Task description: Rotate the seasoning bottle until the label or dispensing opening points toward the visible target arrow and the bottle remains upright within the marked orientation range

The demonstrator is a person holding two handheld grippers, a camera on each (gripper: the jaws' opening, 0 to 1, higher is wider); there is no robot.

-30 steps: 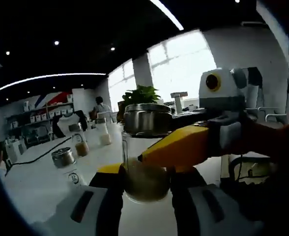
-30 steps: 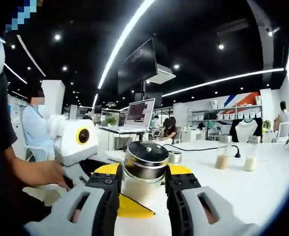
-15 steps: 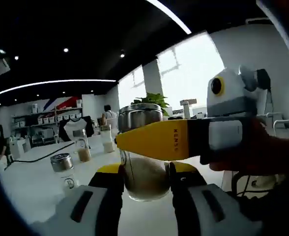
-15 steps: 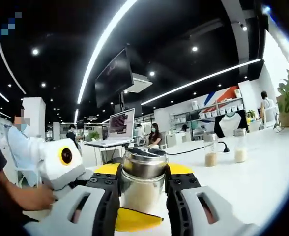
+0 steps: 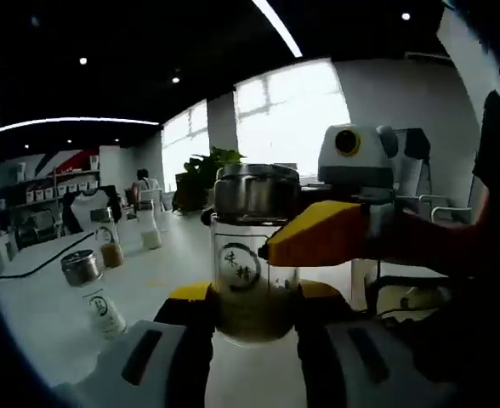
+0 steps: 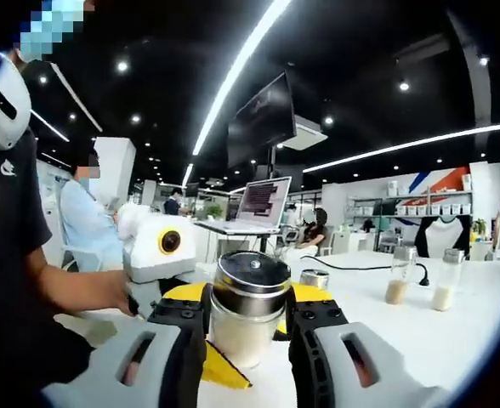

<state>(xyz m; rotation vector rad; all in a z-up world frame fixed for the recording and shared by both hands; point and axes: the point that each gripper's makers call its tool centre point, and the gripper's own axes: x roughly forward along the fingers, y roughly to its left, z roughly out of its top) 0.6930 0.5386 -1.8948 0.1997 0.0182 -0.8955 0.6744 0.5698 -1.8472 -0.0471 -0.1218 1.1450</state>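
The seasoning bottle (image 5: 252, 270) is clear glass with a steel cap and pale powder in its lower part, and it stands upright. Its round black-marked label (image 5: 236, 264) faces the left gripper view. My left gripper (image 5: 254, 299) is shut on its lower body, yellow pads on both sides. The right gripper's yellow jaw (image 5: 320, 234) reaches in from the right and presses on the upper glass. In the right gripper view the same bottle (image 6: 248, 299) sits between my right gripper (image 6: 248, 308), shut on it. The left gripper's yellow jaw tip (image 6: 222, 371) shows below it.
On the white table (image 5: 54, 310) a small capped jar (image 5: 90, 284) stands at left, two taller bottles (image 5: 108, 244) and a plant (image 5: 204, 173) beyond. The right gripper view has two bottles (image 6: 396, 277), a small jar (image 6: 315, 278), a black cable (image 6: 354, 269), a laptop (image 6: 264, 204) and seated people.
The bottle has turned, so its label now faces the left gripper view. The right gripper's yellow jaw, which crossed in front of the glass half a second ago, now sits at the bottle's right side.
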